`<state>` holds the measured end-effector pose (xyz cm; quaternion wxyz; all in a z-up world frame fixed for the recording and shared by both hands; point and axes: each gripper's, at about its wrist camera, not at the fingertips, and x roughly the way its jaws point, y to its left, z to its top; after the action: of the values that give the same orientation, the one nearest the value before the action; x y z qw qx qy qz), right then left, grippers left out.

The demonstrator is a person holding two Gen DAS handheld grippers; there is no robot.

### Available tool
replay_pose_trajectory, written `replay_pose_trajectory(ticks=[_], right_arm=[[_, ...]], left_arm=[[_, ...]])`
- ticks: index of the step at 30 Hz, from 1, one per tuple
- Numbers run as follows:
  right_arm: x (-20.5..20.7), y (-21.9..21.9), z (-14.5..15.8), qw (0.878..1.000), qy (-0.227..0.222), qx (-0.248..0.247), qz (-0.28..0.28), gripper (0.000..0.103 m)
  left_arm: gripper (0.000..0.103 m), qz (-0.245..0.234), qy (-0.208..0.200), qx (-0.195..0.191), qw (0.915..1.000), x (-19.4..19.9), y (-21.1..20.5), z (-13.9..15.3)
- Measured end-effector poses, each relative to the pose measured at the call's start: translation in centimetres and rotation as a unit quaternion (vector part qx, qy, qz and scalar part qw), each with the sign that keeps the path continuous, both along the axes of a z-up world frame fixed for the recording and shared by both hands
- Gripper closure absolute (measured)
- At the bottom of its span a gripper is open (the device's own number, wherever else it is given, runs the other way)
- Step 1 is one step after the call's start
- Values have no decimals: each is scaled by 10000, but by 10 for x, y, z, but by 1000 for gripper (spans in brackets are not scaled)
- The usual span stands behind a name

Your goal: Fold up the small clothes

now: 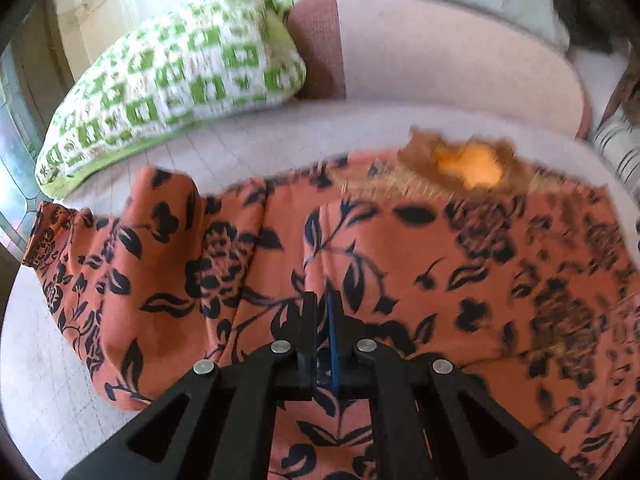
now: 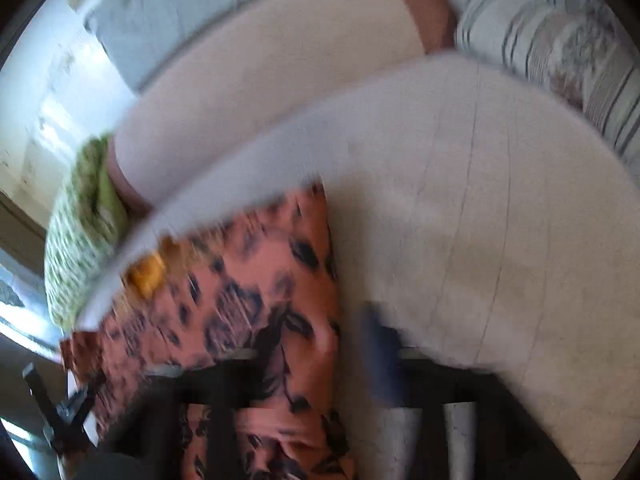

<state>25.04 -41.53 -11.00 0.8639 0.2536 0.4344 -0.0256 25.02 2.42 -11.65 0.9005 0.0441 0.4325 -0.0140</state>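
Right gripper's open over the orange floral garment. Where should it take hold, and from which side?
Probably the orange, black-flowered cloth garment's straight right edge, coming in from the bare pale cushion beside it. That edge lies flat and free, opposite the left gripper, which is shut over the cloth. The right gripper already straddles it.

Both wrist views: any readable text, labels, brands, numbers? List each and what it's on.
None readable in either view.
Floral garment: printed flowers and leaves only, no lettering.
Green-and-white pillow: block pattern, not letters.
Striped cushion: stripes only, blurred.
Orange patch at the neckline: possibly a tag, too blurred to tell.
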Motion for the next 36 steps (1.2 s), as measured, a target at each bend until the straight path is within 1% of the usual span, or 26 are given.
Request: replay_pose_trajectory(ticks=[1,2,3,5,6,7,8,9,10,11,12,13,15,16,18,19,21,24,26,27,28,30,32,34,35,36], right_arm=[[3,-1,6,9999,-140,-5,-53,2],[10,-1,10,9997,-247,-18,-63,2],[19,-1,10,9997,-237,-20,-7,2],[47,0,-5,9999,54,-27,144,6],[59,2,-15,9992,254,97,308,18],[72,5,-24,9973,506,159,507,93],[78,12,-23,9963,629,-100,576,93],[78,22,-10,9960,373,-420,688,93],[78,26,-7,9949,324,-651,700,93],[81,28,-13,9917,529,-991,629,89],[81,26,-22,9899,741,-1033,622,85],[75,22,-23,9908,697,-992,597,76],[56,15,-14,9939,544,-842,450,37],[38,7,-8,9953,486,-775,324,15],[-6,0,8,9959,241,-870,103,15],[-32,0,12,9953,285,-875,303,15],[-59,6,13,9947,394,-765,555,15],[-84,26,-2,9924,655,-627,834,19],[-87,39,-26,9866,1160,-474,1042,81],[-89,47,-29,9850,1164,-719,1049,81],[-90,51,-25,9843,1155,-815,1057,96],[-98,52,-3,9888,910,-851,819,96],[-111,49,19,9883,631,-1276,547,96],[-108,44,-9,9810,1164,-1459,529,94],[-107,42,-33,9769,1568,-1312,625,92],[-111,44,-28,9795,1303,-1416,588,90]], left_arm=[[100,-23,-129,-14,9999,-4,-1,5],[98,-82,-171,-1,9998,-5,-2,5],[97,-169,-52,44,9998,-2,-4,-1],[97,-148,340,176,9992,7,-5,-20],[97,-147,239,227,9993,7,-7,-23],[97,-197,148,367,9990,5,-11,-22],[97,-242,143,495,9984,4,-14,-21],[97,-261,132,527,9982,4,-16,-22],[97,-263,127,513,9983,0,-19,-21],[97,-262,114,496,9984,0,-19,-21],[97,-266,108,507,9983,1,-18,-20],[95,-298,115,515,9982,-1,-18,-18],[88,-373,125,423,9983,-10,-16,-11],[81,-401,83,350,9985,-15,-13,-8],[76,-418,-88,284,9987,-29,-4,2],[74,-419,-172,232,9987,-41,1,8],[69,-328,-208,28,9992,-66,13,17],[67,-242,-200,-221,9993,-101,25,24],[64,-243,-90,-230,9994,-127,29,23],[64,-225,-42,-194,9996,-139,31,21],[64,-218,6,-159,9996,-147,33,20],[64,-209,24,-124,9997,-166,39,22],[63,-66,-62,-184,9998,-184,48,26],[58,60,11,-333,9994,-196,56,24],[58,85,106,-350,9993,-199,59,22],[58,92,166,-327,9993,-201,60,20]])
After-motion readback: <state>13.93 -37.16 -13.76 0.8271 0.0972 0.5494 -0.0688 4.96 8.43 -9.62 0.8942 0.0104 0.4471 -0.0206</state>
